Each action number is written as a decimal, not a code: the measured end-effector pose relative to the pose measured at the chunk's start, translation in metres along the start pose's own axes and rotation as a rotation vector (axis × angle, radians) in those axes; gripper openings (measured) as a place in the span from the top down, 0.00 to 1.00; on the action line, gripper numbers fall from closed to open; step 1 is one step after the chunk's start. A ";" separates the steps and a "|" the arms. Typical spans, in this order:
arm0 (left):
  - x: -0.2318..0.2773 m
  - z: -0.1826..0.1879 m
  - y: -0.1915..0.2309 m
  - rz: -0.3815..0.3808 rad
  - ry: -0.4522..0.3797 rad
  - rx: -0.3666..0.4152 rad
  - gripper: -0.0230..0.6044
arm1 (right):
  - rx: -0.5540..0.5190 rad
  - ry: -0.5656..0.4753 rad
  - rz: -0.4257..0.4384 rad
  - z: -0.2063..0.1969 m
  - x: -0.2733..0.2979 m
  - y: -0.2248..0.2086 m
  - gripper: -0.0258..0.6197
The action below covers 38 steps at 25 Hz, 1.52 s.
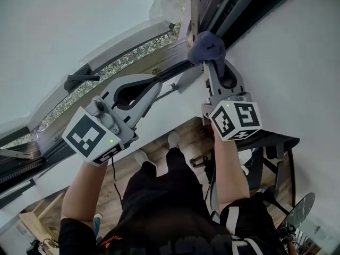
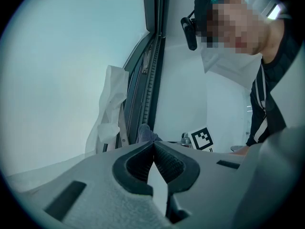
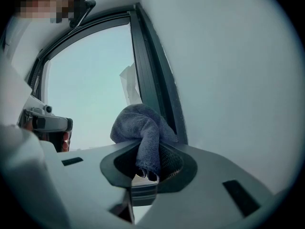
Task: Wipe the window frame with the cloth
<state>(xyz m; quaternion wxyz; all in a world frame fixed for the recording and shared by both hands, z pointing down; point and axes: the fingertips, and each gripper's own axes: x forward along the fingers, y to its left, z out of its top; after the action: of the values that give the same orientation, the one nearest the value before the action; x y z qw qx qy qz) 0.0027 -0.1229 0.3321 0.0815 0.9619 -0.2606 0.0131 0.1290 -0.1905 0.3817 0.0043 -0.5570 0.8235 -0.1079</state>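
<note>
A blue-grey cloth is pinched in my right gripper and pressed against the dark window frame where its upright meets the lower rail. In the right gripper view the cloth bulges over the jaws of the right gripper, touching the frame. My left gripper hangs shut and empty to the left, close to the lower rail. In the left gripper view the left gripper has its pads together, with the cloth just beyond them.
A dark window handle sits on the lower sash at the left. White crumpled sheeting hangs by the frame's upright. A white wall lies right of the frame. Below are a black table and wooden floor.
</note>
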 end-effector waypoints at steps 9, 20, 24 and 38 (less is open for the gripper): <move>0.001 -0.017 0.003 0.005 0.012 -0.032 0.93 | 0.032 0.074 -0.005 -0.045 0.008 -0.006 0.85; -0.004 -0.036 0.007 0.023 0.017 -0.066 0.93 | 0.056 0.182 -0.025 -0.102 0.012 -0.016 0.85; -0.005 -0.042 0.006 0.026 0.021 -0.078 0.93 | 0.058 0.208 -0.028 -0.113 0.011 -0.017 0.85; -0.005 -0.050 -0.003 0.020 0.025 -0.090 0.93 | 0.008 0.201 -0.025 -0.103 -0.013 -0.006 0.86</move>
<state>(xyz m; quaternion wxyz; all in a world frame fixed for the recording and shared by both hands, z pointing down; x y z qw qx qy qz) 0.0011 -0.1098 0.3810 0.1280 0.9544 -0.2693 0.0140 0.1262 -0.1633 0.4818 -0.0773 -0.5537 0.8122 -0.1666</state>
